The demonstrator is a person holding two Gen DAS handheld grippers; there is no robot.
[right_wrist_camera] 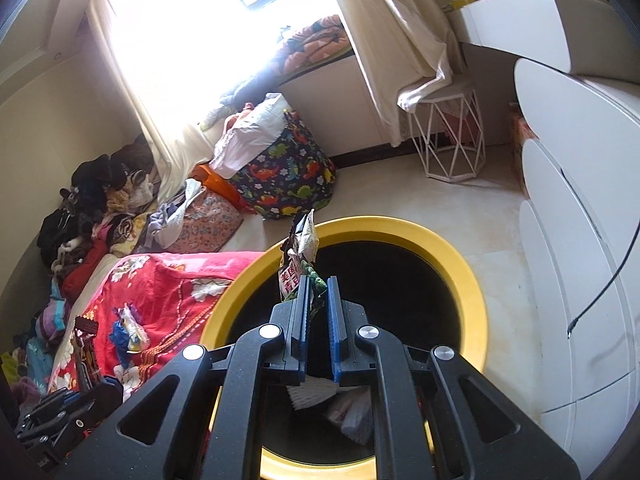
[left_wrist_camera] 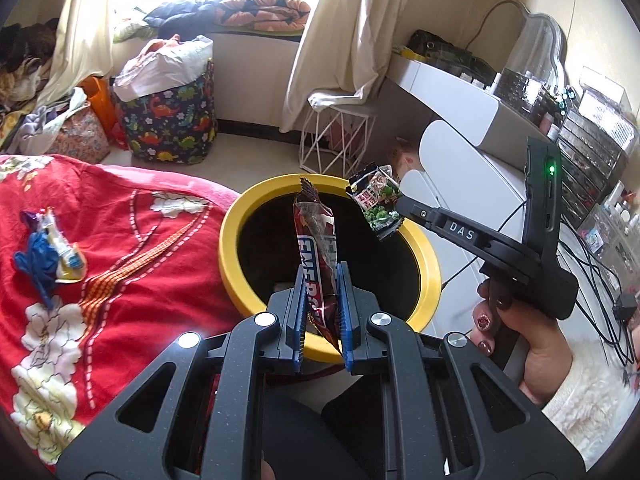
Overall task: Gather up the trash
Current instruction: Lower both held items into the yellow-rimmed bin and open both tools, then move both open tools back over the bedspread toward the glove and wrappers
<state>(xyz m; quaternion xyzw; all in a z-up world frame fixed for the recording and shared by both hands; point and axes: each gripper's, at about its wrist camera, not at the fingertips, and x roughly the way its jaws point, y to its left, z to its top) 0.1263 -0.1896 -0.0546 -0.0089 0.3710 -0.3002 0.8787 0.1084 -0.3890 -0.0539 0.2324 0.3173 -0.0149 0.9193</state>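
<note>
Blue-padded fingers of the left tool [left_wrist_camera: 322, 312] are clamped on a brown chocolate bar wrapper [left_wrist_camera: 316, 248], which stands up out of the pads toward twelve o'clock and hangs over the dark mouth of the yellow-rimmed bin [left_wrist_camera: 424, 256]. At about two o'clock in the left wrist view the right tool [left_wrist_camera: 400, 206] pinches a green pea snack packet [left_wrist_camera: 378, 204] above the far rim of the same bin. In the right wrist view the right tool [right_wrist_camera: 316, 312] shows a narrow gap between its pads, with the packet [right_wrist_camera: 300, 260] caught against the left pad and rising toward eleven o'clock; whether the grip is firm there I cannot tell, though the packet does hang from the tips in the other view. Pale crumpled trash [right_wrist_camera: 344, 412] already lies in the bin's bottom. Out at nine o'clock from the left tool, a blue and white wrapper [left_wrist_camera: 52, 252] lies on the red floral bedspread [left_wrist_camera: 140, 240], not yet collected.

Judging from this, the step in hand is the drop: both pieces are over the opening. The next move calls for parting each tool so the wrappers fall inside, then reaching for the wrapper on the bed
</note>
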